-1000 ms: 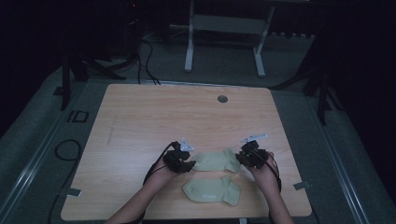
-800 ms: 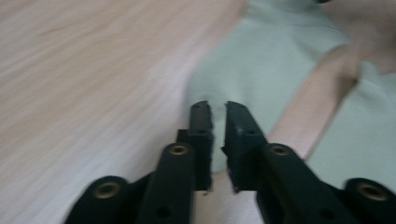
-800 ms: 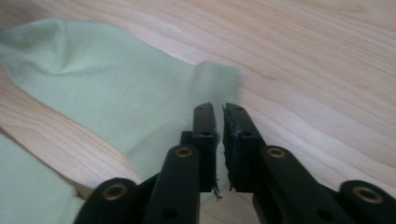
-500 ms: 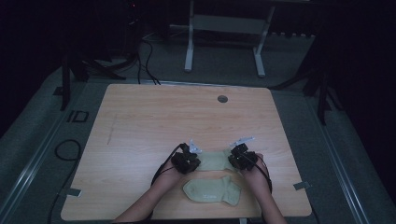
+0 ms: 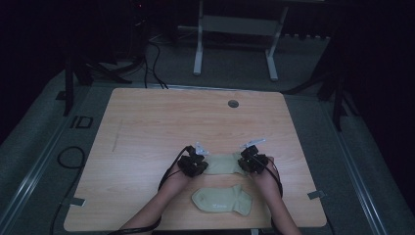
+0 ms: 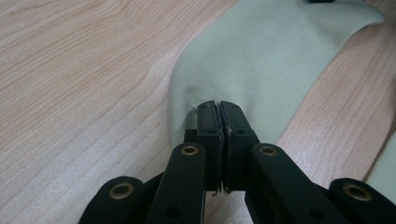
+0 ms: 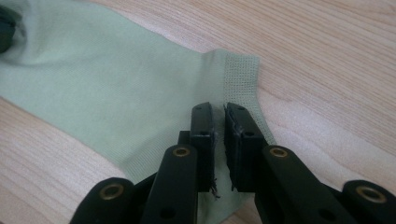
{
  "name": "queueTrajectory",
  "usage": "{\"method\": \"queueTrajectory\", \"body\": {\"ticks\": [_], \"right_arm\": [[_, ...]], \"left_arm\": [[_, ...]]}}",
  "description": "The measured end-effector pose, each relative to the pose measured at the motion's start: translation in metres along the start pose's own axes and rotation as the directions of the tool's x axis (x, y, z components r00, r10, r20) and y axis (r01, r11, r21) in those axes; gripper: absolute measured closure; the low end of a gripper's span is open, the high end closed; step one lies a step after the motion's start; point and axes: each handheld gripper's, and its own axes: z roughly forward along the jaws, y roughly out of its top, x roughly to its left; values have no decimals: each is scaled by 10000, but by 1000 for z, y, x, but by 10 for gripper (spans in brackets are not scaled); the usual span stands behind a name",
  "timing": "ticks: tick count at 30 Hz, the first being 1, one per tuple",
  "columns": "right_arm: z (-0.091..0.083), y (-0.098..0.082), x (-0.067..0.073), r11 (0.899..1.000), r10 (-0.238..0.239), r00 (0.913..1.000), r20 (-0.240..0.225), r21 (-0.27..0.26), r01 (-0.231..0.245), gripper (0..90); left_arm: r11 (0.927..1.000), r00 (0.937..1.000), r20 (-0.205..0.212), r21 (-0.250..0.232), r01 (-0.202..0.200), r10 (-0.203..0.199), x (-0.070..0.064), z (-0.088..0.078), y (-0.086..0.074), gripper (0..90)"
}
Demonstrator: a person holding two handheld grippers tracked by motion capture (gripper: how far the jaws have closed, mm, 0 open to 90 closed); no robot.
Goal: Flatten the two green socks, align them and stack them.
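Observation:
Two pale green socks lie on the wooden table (image 5: pixel 147 127). The far sock (image 5: pixel 222 164) stretches flat between my two grippers. My left gripper (image 5: pixel 199 164) is shut on its rounded toe end, and in the left gripper view the jaws (image 6: pixel 219 106) pinch a fold of the sock (image 6: pixel 271 56). My right gripper (image 5: pixel 245 164) sits at the ribbed cuff end. In the right gripper view its jaws (image 7: pixel 219 112) stand a thin slit apart with the sock (image 7: pixel 116 79) between them. The near sock (image 5: pixel 221 199) lies loose by the front edge, between the person's forearms.
A round cable hole (image 5: pixel 233 104) sits near the table's far edge. The table's front edge runs just below the near sock. Cables (image 5: pixel 68 159) lie on the floor at the left, and a white desk frame (image 5: pixel 235 44) stands beyond the table.
Both grippers have come inward and down onto the ends of the far sock and closed on it. The near sock has not moved.

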Motion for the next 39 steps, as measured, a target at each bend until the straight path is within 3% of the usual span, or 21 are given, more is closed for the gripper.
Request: {"method": "queueTrajectory", "body": {"ticks": [9,15,18,24,35,39], "right_arm": [[-1,2,0,9998,-42,10000,22,197,41,771],[-8,-1,0,9996,222,9992,-334,-154,-228,609],[-15,0,0,9993,174,9990,-415,-321,-188,586],[-36,-2,2,9973,-2,9975,-711,-739,-50,567],[-65,-28,6,9966,-371,9912,-1270,-778,274,560],[-71,-40,7,9968,-443,9908,-1278,-716,353,563]], "left_arm": [[10000,9999,105,71,-36,36,1,0,2,869],[9996,9982,587,-265,120,-104,4,-11,5,614],[9996,9980,619,-285,-88,105,-1,-18,7,571],[9994,9979,652,-341,-34,56,-8,-36,2,493],[9985,9964,826,-521,-140,183,-24,-66,-12,489],[9989,9959,885,-443,-146,185,-27,-72,-20,489]]}}
